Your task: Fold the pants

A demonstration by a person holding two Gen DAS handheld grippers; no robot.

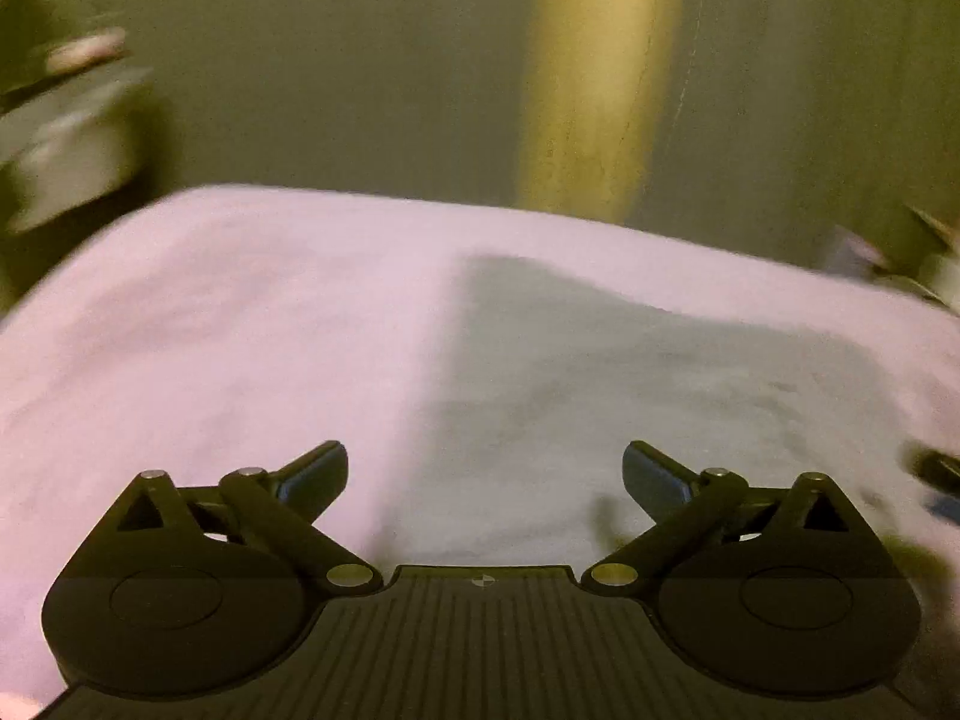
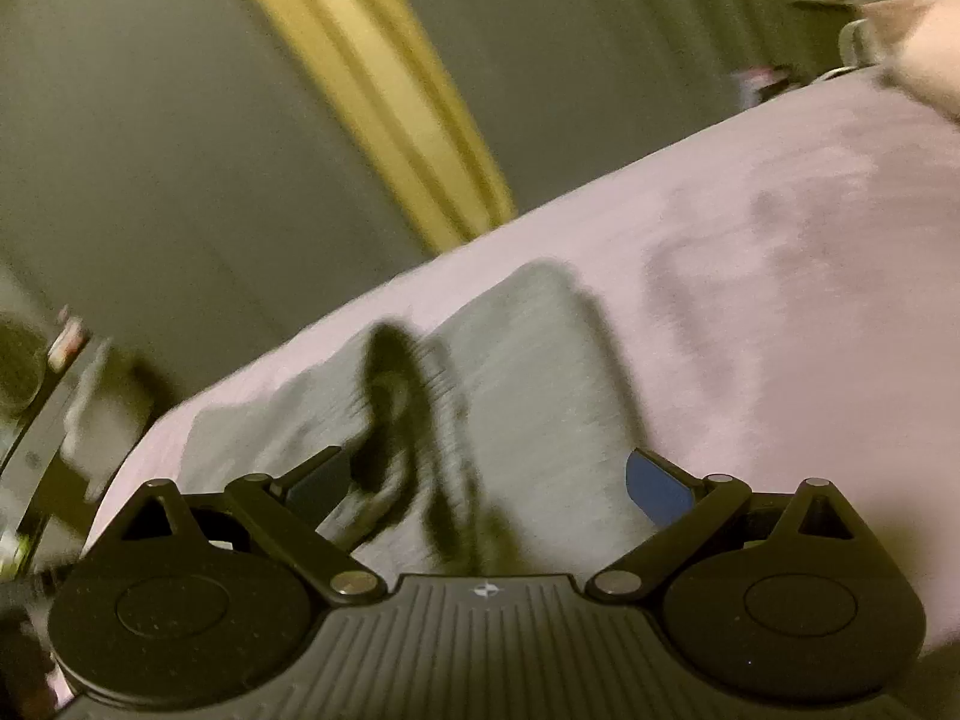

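Grey pants (image 1: 630,396) lie flat on a pink bed sheet (image 1: 210,330), folded into a rough rectangle. My left gripper (image 1: 485,471) is open and empty, just above the near edge of the pants. In the right wrist view the pants (image 2: 528,372) lie on the sheet (image 2: 810,300) ahead of my right gripper (image 2: 487,480), which is open and empty. A dark blurred shape (image 2: 396,420), likely the left gripper, hovers over the pants. Both views are motion-blurred.
The bed's far edge (image 1: 420,201) runs in front of a dark wall with a yellow strip (image 1: 594,78). Blurred clutter sits at the left (image 1: 66,120) and right (image 1: 888,258). A pale pillow-like object (image 2: 924,42) lies at the bed's upper right corner.
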